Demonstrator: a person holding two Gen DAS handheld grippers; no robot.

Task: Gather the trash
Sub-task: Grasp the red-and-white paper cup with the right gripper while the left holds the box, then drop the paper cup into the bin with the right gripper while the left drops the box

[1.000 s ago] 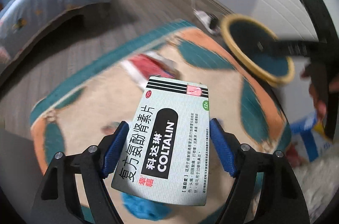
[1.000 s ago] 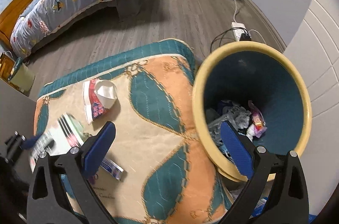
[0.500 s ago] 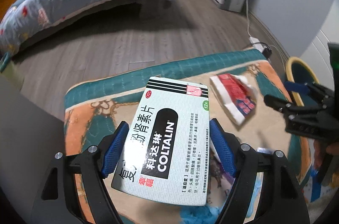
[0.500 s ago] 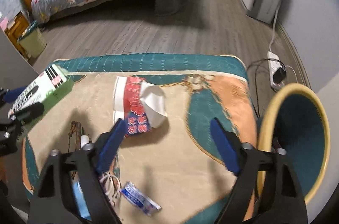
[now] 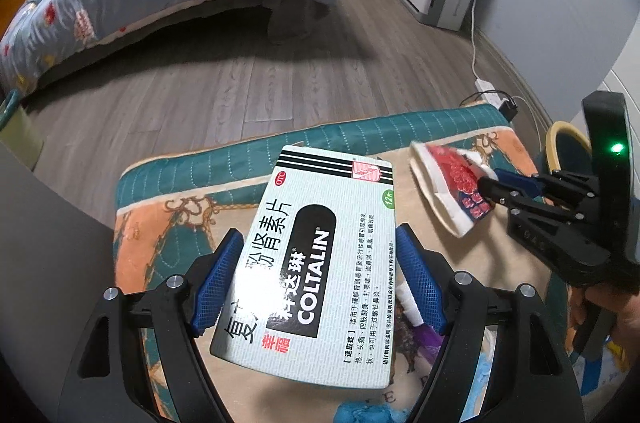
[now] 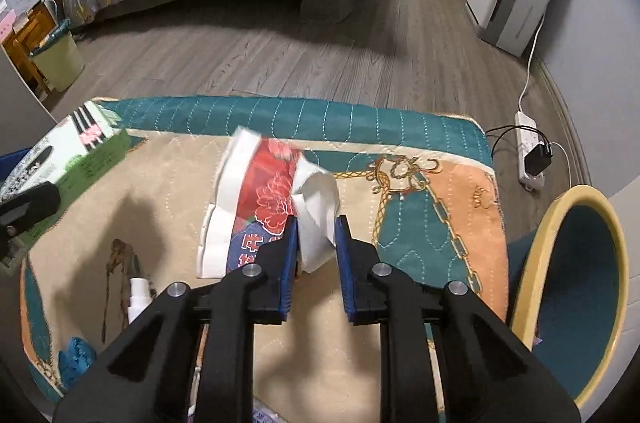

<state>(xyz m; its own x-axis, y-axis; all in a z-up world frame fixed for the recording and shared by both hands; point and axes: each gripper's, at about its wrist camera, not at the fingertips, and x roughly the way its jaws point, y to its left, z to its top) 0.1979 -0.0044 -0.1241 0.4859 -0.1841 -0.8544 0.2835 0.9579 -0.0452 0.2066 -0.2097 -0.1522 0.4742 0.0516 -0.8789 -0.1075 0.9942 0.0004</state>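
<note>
Left view: the left gripper [image 5: 320, 275] still clamps the box [image 5: 316, 247] above the rug [image 5: 168, 219], bin [image 5: 568, 147] at 3 o'clock.

Right view: the right gripper [image 6: 317, 255], spread wide a moment ago, has pinched the tissue pack [image 6: 272, 207]; bin at 4 o'clock, so both hauls await dropping

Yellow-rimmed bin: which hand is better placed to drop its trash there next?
Probably the right. The right gripper has its jaws on the crushed paper cup, with the bin beside it. The left gripper, holding the medicine box, is farther away.
</note>
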